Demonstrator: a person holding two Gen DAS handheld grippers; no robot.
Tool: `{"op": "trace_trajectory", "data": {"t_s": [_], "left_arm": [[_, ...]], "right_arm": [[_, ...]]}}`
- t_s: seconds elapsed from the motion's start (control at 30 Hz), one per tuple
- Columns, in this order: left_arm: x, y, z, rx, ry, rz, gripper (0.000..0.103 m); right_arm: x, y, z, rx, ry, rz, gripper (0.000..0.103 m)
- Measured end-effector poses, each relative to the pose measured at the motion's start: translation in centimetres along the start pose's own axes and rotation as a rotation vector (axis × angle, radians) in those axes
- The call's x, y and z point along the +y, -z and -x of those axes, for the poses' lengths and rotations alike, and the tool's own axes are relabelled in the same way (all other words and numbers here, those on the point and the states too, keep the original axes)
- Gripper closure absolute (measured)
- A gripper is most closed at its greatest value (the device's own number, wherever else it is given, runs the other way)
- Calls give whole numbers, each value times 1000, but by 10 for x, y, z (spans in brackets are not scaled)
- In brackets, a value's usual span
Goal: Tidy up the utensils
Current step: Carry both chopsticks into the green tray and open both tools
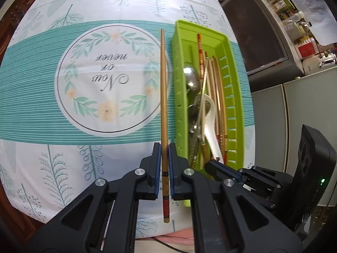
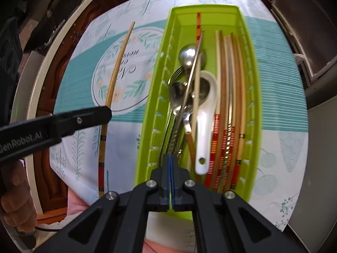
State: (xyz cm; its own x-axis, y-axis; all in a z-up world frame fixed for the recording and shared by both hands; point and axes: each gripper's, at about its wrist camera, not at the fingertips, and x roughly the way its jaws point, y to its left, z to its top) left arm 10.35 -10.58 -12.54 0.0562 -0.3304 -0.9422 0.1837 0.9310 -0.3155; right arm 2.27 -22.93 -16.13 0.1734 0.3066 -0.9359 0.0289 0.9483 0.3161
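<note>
My left gripper (image 1: 165, 145) is shut on a bamboo chopstick (image 1: 163, 84) with a red and black end, held just left of the green tray (image 1: 179, 105). In the right wrist view the same chopstick (image 2: 118, 67) runs past the left gripper's finger (image 2: 101, 113). The green tray (image 2: 151, 97) holds metal spoons (image 2: 189, 54), a fork, a white ceramic spoon (image 2: 205, 113) and several chopsticks (image 2: 229, 84). My right gripper (image 2: 170, 158) hangs over the tray's near end, shut with its blue pads together and nothing between them. Its tip (image 1: 212, 164) also shows in the left wrist view.
A white and teal tablecloth (image 1: 94, 73) with a printed wreath covers the table. Grey cabinets (image 1: 294, 116) and a shelf of jars (image 1: 294, 21) stand off the table's right side. A person's hand (image 2: 16, 210) holds the left gripper's handle past the wooden table edge (image 2: 52, 168).
</note>
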Motion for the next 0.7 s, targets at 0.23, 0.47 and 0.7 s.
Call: {"op": "trace_trajectory", "data": {"t_s": [0.23, 0.47, 0.7], "left_arm": [[-45, -5, -1, -10, 28, -59, 98], [-68, -12, -17, -4, 23, -92, 98], [-57, -5, -19, -14, -35, -114, 64]], "right_arm": [[-18, -3, 13, -46, 4, -52, 103], [-34, -8, 21, -76, 22, -109, 103], [-40, -8, 20, -74, 29, -131, 103]]}}
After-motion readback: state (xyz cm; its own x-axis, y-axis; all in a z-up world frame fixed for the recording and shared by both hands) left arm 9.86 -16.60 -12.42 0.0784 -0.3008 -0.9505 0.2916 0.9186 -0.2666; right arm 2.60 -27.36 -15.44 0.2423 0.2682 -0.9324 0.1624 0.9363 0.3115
